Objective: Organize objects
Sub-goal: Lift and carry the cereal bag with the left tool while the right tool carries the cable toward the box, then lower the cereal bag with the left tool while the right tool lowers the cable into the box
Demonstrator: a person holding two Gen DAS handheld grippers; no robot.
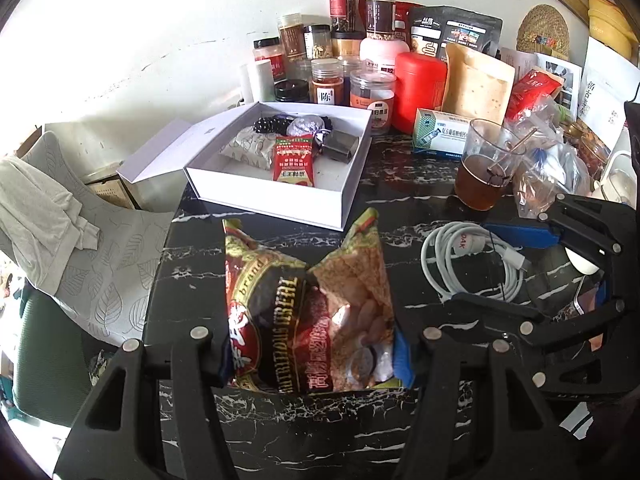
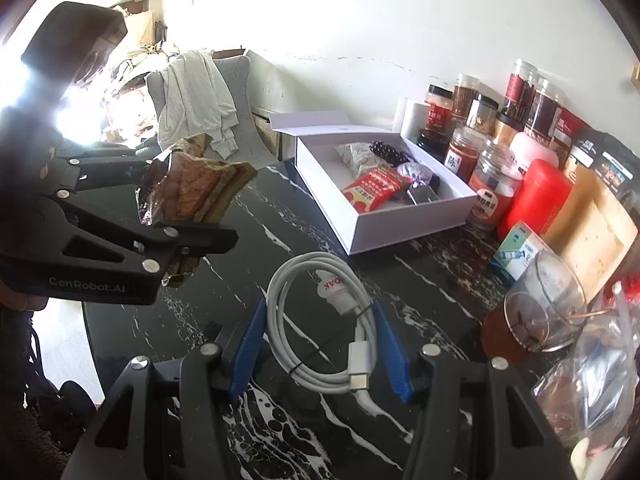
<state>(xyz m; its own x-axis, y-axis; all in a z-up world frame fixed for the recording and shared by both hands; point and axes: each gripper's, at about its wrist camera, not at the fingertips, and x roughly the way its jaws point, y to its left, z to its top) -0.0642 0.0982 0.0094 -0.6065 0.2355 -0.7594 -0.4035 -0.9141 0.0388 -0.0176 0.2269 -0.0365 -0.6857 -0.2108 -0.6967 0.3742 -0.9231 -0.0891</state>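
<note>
The crinkled red-and-gold cereal packet (image 1: pixel 304 304) hangs pinched in the left gripper (image 1: pixel 312 360), tilted downward above the black marbled surface (image 1: pixel 400 200), while the right gripper (image 2: pixel 320 344), likewise angled down, clamps the coiled white charging cable (image 2: pixel 320 320).

I can see a gray chair (image 2: pixel 240 92) by my table, with a pale cloth (image 2: pixel 200 92) hanging over its back. A round woven mat (image 1: pixel 543 30) hangs on the white wall (image 1: pixel 160 40) (picture frames sit up above it).
</note>
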